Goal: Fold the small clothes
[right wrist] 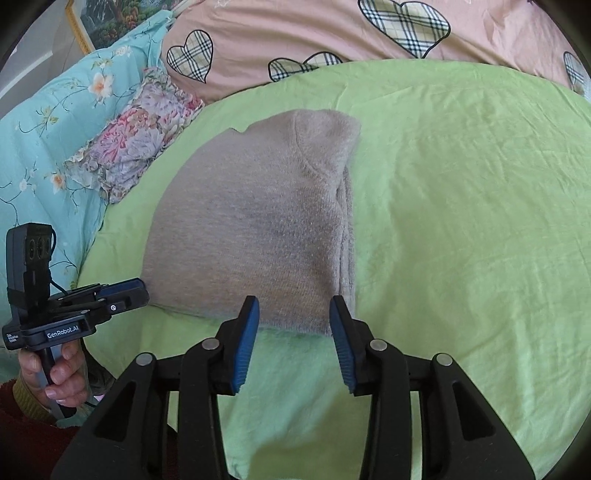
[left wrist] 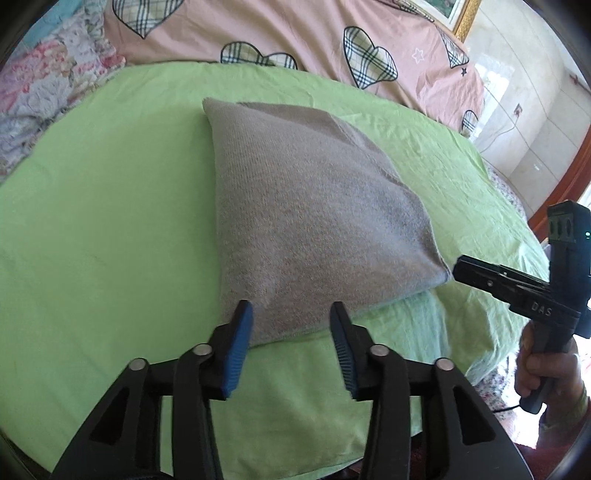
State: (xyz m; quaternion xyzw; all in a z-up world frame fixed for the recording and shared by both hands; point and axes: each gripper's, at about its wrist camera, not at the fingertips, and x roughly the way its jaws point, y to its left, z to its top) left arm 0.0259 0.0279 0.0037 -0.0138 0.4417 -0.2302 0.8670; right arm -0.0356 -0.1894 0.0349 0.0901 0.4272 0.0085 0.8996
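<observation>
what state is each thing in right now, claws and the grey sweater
left claw: open, empty, at the sweater's near edge
right claw: open, empty, at the near edge too
grey sweater: folded over, lying flat on the green sheet, held by neither claw

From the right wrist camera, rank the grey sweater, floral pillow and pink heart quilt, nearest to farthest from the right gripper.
1. Grey sweater, just ahead of the right gripper.
2. Floral pillow, far left.
3. Pink heart quilt, farthest, along the back.
</observation>
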